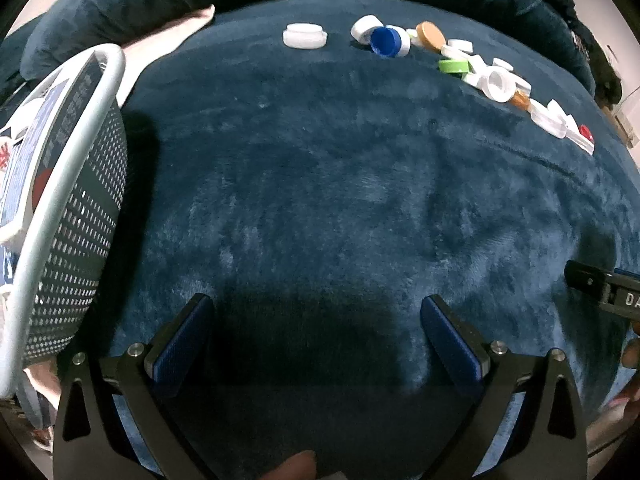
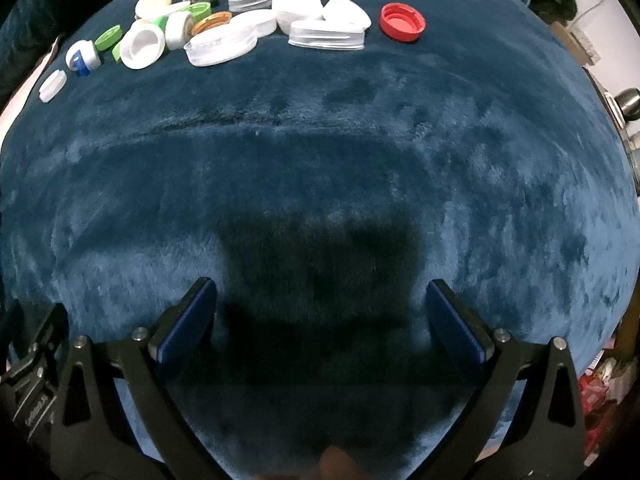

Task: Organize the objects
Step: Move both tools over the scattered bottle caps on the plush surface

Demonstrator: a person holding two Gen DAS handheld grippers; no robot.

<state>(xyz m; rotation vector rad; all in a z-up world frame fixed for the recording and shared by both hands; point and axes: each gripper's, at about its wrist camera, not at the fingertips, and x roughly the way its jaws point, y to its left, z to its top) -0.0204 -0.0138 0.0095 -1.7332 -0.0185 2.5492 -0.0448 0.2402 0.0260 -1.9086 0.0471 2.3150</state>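
Several loose bottle caps and jar lids lie in a heap on the far side of a dark blue plush cover [image 1: 320, 184]. In the left wrist view a white lid [image 1: 305, 35] lies apart from the heap, then a blue cap [image 1: 386, 41], a green cap [image 1: 454, 66] and a gold lid [image 1: 431, 35]. The right wrist view shows a red cap [image 2: 402, 22] at the heap's right end, a clear oval lid [image 2: 327, 34] and a white cup-like cap [image 2: 142, 46]. My left gripper [image 1: 318, 312] is open over bare fabric. My right gripper [image 2: 322, 300] is open too, nothing between its fingers.
A white perforated basket [image 1: 68, 216] with a printed packet inside stands at the left of the left wrist view. The other gripper's body [image 1: 608, 292] shows at the right edge. Cluttered items [image 2: 600, 380] lie off the cover's right edge.
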